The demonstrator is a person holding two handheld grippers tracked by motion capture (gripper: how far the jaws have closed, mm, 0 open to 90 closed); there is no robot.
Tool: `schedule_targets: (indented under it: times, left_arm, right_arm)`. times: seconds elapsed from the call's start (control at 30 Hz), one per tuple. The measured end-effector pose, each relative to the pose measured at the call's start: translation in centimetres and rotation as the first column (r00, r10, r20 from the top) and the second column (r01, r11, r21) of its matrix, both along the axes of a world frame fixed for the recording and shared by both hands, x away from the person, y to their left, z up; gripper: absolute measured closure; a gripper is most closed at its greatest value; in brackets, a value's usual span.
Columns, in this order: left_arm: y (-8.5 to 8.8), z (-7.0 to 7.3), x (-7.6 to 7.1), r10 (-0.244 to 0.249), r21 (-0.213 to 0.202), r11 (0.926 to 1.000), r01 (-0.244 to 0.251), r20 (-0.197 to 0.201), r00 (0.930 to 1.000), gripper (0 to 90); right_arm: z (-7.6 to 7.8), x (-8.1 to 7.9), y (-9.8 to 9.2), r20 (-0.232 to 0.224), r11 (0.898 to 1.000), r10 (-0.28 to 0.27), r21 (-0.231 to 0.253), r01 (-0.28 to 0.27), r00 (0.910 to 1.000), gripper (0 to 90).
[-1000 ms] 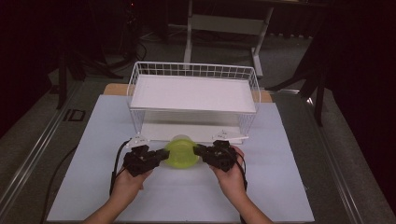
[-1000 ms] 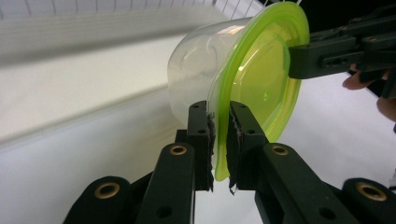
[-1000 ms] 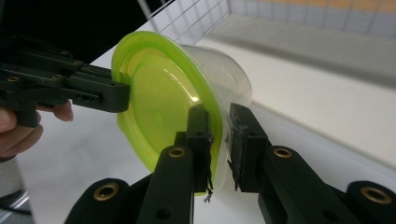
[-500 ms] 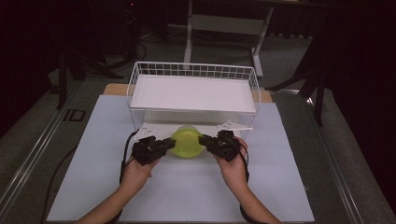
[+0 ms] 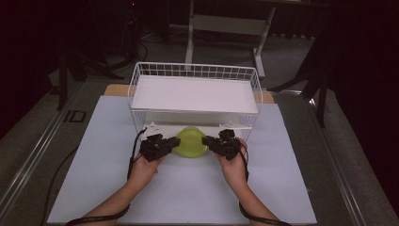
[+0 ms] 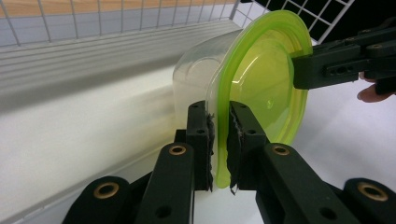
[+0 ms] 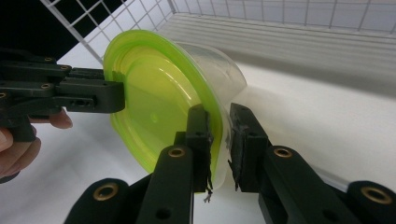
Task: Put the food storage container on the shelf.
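Both tongs (image 5: 175, 145) (image 5: 207, 140) on container's (image 6: 196, 74) lime rim

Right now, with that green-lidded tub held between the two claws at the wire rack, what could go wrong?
1. Each gripper, left and right, pinches just the thin rim of the green lid; it could slip or pop off the clear tub.
2. The tub sits close to the wire rack and under its upper shelf; it may catch there.
3. If one hand moves unevenly, the tub could twist out.
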State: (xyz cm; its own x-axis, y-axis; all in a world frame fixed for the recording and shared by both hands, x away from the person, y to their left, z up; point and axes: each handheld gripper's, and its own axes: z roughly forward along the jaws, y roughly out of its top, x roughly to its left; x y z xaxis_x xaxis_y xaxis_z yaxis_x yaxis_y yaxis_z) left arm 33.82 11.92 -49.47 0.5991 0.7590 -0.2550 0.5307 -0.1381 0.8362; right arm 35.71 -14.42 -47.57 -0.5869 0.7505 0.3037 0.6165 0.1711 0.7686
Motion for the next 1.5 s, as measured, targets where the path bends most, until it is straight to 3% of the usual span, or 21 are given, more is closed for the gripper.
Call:
schedule_targets:
  times: [0.27,0.33,0.57,0.77,0.93,1.03,1.17,1.37,1.5]
  left_arm:
    - [-0.2,-0.5,1.2,0.010,0.000,1.0000,-0.010,-0.038,0.9992,80.7]
    - [-0.4,-0.5,1.3,0.012,0.013,0.9999,-0.012,-0.034,0.9994,80.6]
    - [-0.1,-0.7,1.8,0.011,-0.011,0.9999,-0.011,-0.031,0.9995,79.9]
    - [-0.2,-0.8,2.0,0.004,-0.014,0.9999,-0.004,0.000,1.0000,78.2]
    - [-0.8,-0.6,2.1,0.028,0.016,0.9994,-0.029,0.067,0.9974,74.0]
    - [-0.6,-0.8,2.7,0.048,0.008,0.9988,-0.048,0.059,0.9971,69.5]
    - [-0.1,-1.1,3.3,0.073,-0.041,0.9966,-0.072,0.029,0.9969,65.8]
    - [-0.3,-1.2,4.1,0.128,-0.005,0.9917,-0.128,0.062,0.9898,58.0]
    - [-0.8,-1.3,4.3,0.121,-0.010,0.9926,-0.121,0.076,0.9897,51.4]
  right_arm:
    - [-0.2,1.0,0.1,-0.012,1.000,-0.010,-0.025,0.010,0.9999,79.2]
    - [-0.4,1.2,0.1,-0.021,1.000,-0.014,-0.021,0.014,0.9997,79.2]
    - [-0.4,1.6,0.2,-0.022,1.000,-0.016,-0.015,0.016,0.9996,79.5]
    - [-0.4,2.0,0.2,-0.011,0.999,-0.031,-0.009,0.031,0.9995,78.1]
    - [-0.7,2.4,0.2,0.024,0.997,-0.067,-0.025,0.068,0.9974,73.5]
    - [-1.0,2.7,0.5,0.039,0.996,-0.080,-0.045,0.082,0.9960,70.0]
    - [-1.4,2.8,0.8,0.053,0.995,-0.094,-0.041,0.096,0.9942,68.0]
    - [-1.3,3.0,1.4,0.077,0.992,-0.112,-0.054,0.116,0.9907,62.0]
    - [-1.5,3.2,1.6,0.073,0.990,-0.132,-0.048,0.136,0.9885,55.4]
